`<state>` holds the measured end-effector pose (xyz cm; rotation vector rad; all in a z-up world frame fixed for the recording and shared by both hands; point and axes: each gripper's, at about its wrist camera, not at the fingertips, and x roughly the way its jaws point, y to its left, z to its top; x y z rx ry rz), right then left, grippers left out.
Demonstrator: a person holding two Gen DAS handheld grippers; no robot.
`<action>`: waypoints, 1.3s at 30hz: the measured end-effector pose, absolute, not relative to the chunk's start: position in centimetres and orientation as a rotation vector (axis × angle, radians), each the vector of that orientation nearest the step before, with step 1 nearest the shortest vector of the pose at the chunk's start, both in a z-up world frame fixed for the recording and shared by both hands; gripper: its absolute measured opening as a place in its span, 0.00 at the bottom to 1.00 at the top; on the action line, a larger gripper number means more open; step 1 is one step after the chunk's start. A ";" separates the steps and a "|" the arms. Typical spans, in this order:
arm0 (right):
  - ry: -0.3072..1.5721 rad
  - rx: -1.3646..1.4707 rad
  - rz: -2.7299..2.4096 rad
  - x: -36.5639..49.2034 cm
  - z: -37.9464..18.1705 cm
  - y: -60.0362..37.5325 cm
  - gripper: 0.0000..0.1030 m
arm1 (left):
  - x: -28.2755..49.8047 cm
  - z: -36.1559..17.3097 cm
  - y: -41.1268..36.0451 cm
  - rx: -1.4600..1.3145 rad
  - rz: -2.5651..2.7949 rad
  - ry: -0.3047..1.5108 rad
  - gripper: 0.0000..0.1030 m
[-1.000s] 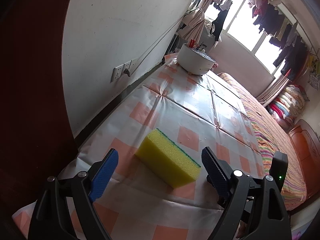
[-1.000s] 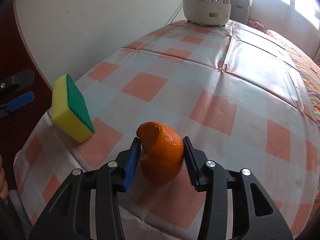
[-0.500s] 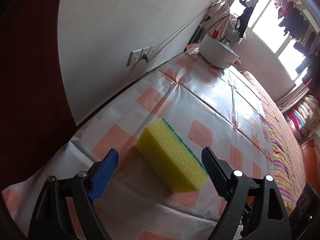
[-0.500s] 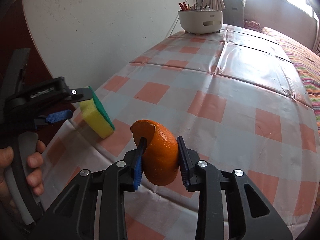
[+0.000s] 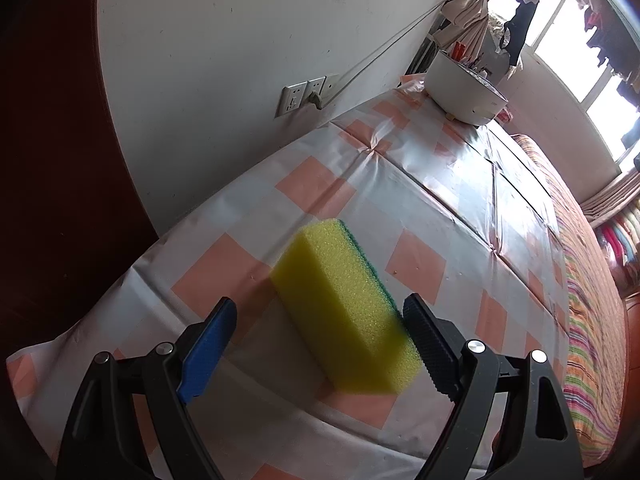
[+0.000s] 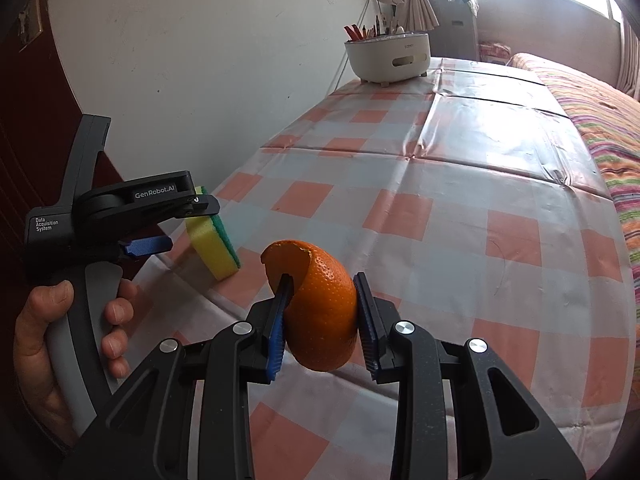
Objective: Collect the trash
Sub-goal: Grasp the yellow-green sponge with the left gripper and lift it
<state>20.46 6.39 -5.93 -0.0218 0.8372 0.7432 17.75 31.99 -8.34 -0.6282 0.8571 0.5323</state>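
My right gripper [image 6: 320,320] is shut on a hollow orange peel [image 6: 320,308] and holds it above the checked tablecloth near the table's front edge. A yellow sponge with a green scouring side [image 5: 348,312] stands on its edge on the cloth. My left gripper [image 5: 320,336] is open, its fingers on either side of the sponge's near end; the right finger sits against the green side. The left gripper [image 6: 164,224] and the sponge [image 6: 212,240] also show in the right wrist view, at the left.
A white round holder with pens [image 6: 388,56] stands at the table's far end by the wall. A wall socket with a cable [image 5: 304,94] is on the left wall. A striped bedspread [image 6: 600,120] lies along the table's right side.
My right gripper has closed on the orange peel and lifted it off the cloth. My left gripper has moved forward, so the sponge now sits between its open fingers.
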 end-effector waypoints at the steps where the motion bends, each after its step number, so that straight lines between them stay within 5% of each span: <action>1: 0.833 -0.021 0.738 20.4 -5.9 6.1 0.29 | 17.6 -8.3 32.0 -0.629 0.532 0.858 0.80; 7: 0.829 -0.017 0.737 20.0 -5.8 6.0 0.29 | 16.4 -6.6 32.2 -0.634 0.566 0.748 0.80; 25: 0.818 0.002 0.743 19.8 -5.5 5.3 0.29 | 18.7 -10.2 32.1 -0.672 0.554 0.939 0.80; 39: 0.787 0.022 0.717 18.2 -4.8 3.0 0.29 | 18.6 -9.9 32.3 -0.603 0.507 0.917 0.78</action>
